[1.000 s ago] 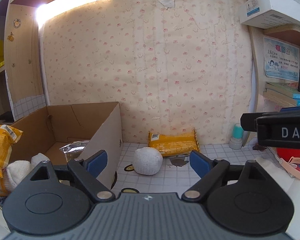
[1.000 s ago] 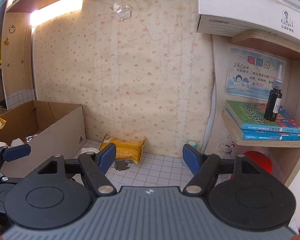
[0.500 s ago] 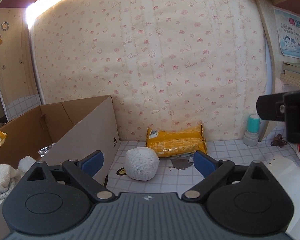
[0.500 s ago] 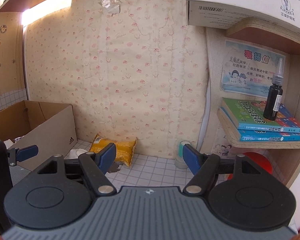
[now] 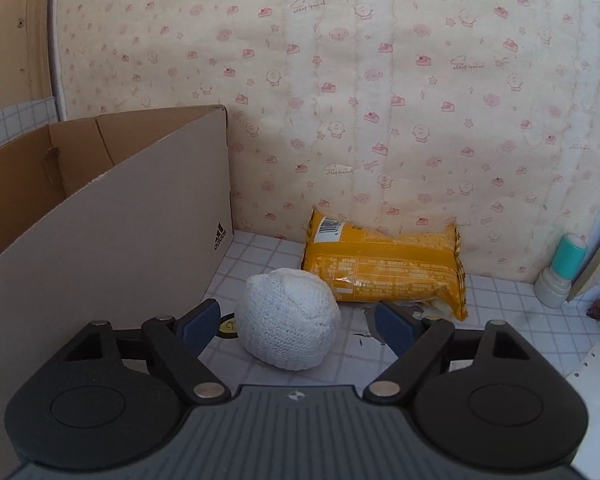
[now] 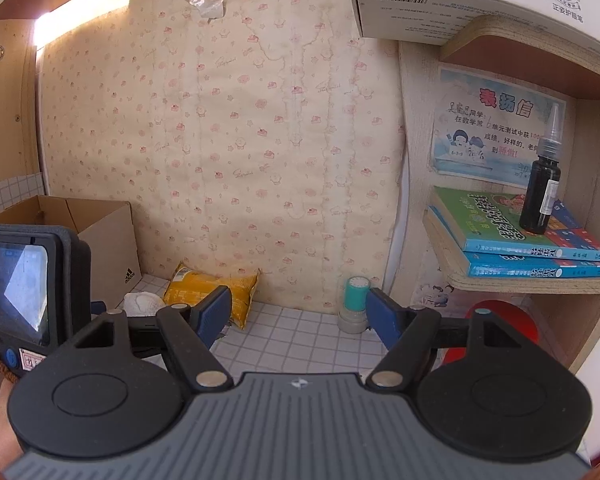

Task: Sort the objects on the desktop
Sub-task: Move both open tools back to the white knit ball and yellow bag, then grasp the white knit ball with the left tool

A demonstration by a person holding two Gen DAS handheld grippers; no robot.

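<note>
Left and right wrist views of a sorting step on the tiled bench (image 5: 512, 312), with places given relative to the cardboard box (image 5: 112, 240). The white knitted ball (image 5: 289, 318) lay on the bench just beside the box's long outer wall, on the side away from the box's open interior, and a yellow snack packet (image 5: 384, 270) lay beyond the ball, against the papered wall and farther from the box. The left gripper (image 5: 298, 326) straddled the ball, its jaws closing, with the ball between the two blue pads but with a gap visible on each side, so that no grasp had yet been made. The right gripper (image 6: 300, 312) hung well away from the box, jaws parted and holding nothing; past it a teal-capped stamp (image 6: 356, 308) stood at the wall, much farther from the box than the packet. The step in hand appeared to be the pickup of the knitted ball, presumably for transfer into the box. The next move would call for the pads to close squarely about the ball's widest part; being soft and round, it would probably yield under pressure and might squeeze forward out of a shallow grip. The lift would then have to clear the box's tall near wall before release inside.
</note>
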